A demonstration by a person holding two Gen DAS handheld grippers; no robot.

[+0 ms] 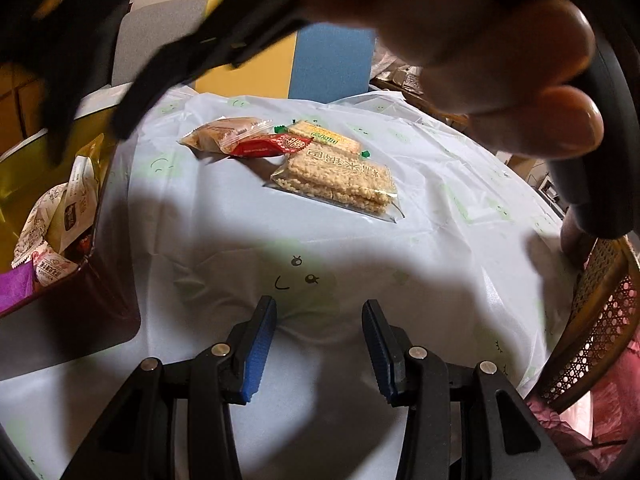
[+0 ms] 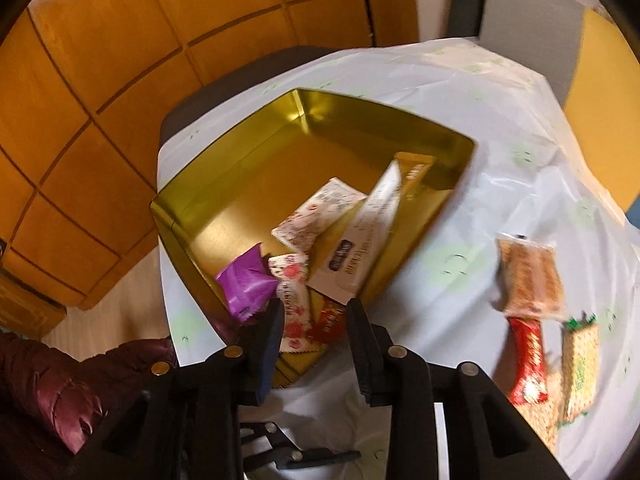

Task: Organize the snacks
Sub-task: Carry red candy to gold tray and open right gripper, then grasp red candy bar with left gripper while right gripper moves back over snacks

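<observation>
A gold tin box (image 2: 224,184) sits on the white tablecloth and holds several wrapped snacks, among them a purple packet (image 2: 246,286) and a long white packet (image 2: 368,236). My right gripper (image 2: 314,312) is open and empty above the tin's near corner. On the cloth lie a clear pack of rice crackers (image 1: 340,180), a red packet (image 1: 272,146), a brown cake pack (image 1: 224,134) and a green-trimmed bar (image 1: 324,136). My left gripper (image 1: 319,316) is open and empty, low over the cloth, nearer than these snacks. The tin (image 1: 100,216) also shows at left.
A wicker chair (image 1: 600,320) stands at the table's right edge. A hand on the other gripper's handle (image 1: 500,60) fills the top of the left wrist view. A maroon jacket (image 2: 60,392) is at lower left. A grey chair (image 2: 532,28) stands beyond the table.
</observation>
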